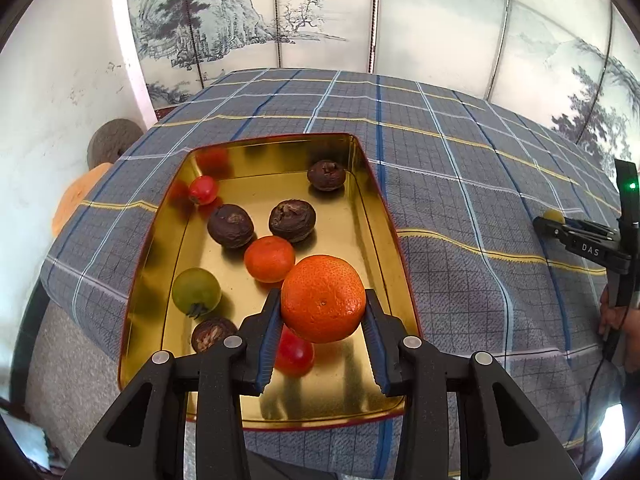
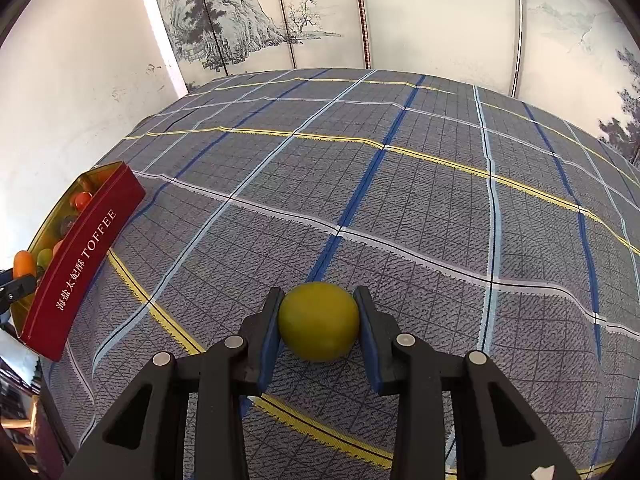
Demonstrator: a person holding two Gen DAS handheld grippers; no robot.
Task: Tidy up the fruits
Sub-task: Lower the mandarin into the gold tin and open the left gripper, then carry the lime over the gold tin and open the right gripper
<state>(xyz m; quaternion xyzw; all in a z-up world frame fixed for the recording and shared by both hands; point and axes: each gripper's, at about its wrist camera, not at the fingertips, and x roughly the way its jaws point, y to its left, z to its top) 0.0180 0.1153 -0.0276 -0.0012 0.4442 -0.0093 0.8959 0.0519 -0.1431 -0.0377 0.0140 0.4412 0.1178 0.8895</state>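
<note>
In our left wrist view, the left gripper (image 1: 323,312) pinches a large orange (image 1: 323,298) between its blue pads, held at lower centre of the frame above the near end of the gold-lined tin (image 1: 362,160). Inside the tin we see a smaller tangerine (image 1: 269,259) just beyond the held fruit, three dark wrinkled fruits (image 1: 292,221), a green tomato (image 1: 196,293) at lower left, a small red tomato (image 1: 203,190) near the upper left corner, and another red one (image 1: 294,354) partly hidden under the orange.

In our right wrist view, the right gripper (image 2: 319,322) closes on a yellow-green fruit (image 2: 319,321) at lower centre, over the plaid cloth (image 2: 400,208) covering the counter; whether the fruit touches the cloth we cannot tell. The tin's red side sits at the left edge.
</note>
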